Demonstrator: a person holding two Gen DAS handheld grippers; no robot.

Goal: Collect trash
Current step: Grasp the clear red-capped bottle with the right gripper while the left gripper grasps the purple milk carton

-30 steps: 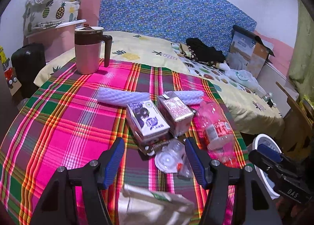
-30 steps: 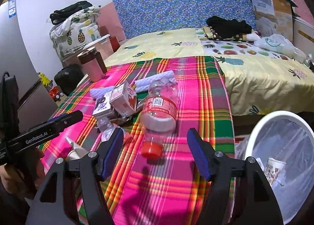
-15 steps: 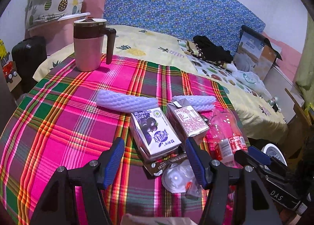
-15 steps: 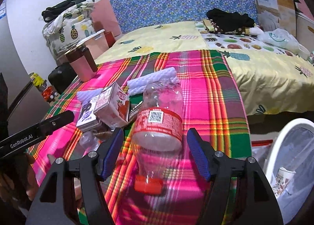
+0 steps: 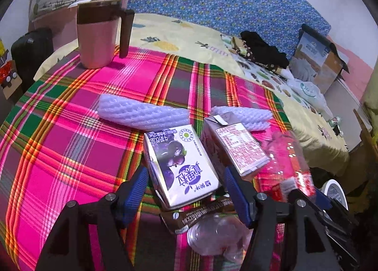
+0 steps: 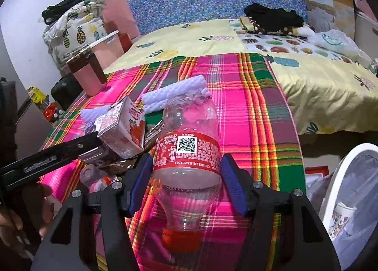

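Observation:
A clear plastic bottle with a red label and red cap lies on the plaid tablecloth, cap toward me. My right gripper straddles it, its jaws closing, pads close beside the label without visibly squeezing it. My left gripper stands open around a purple milk carton lying flat. Beside that carton are a strawberry carton, a brown wrapper and a clear plastic lid. Two white foam nets lie behind them. A white trash bin stands at the right, off the table.
A pink mug with a brown lid stands at the table's far left corner. A paper cup lies inside the bin. Behind the table is a bed with clothes, a cardboard box and a plastic bag. A person's hand shows at the lower left.
My left gripper moved forward and down until the purple carton came between its fingers. My right gripper advanced over the bottle, and its jaws have narrowed a little.

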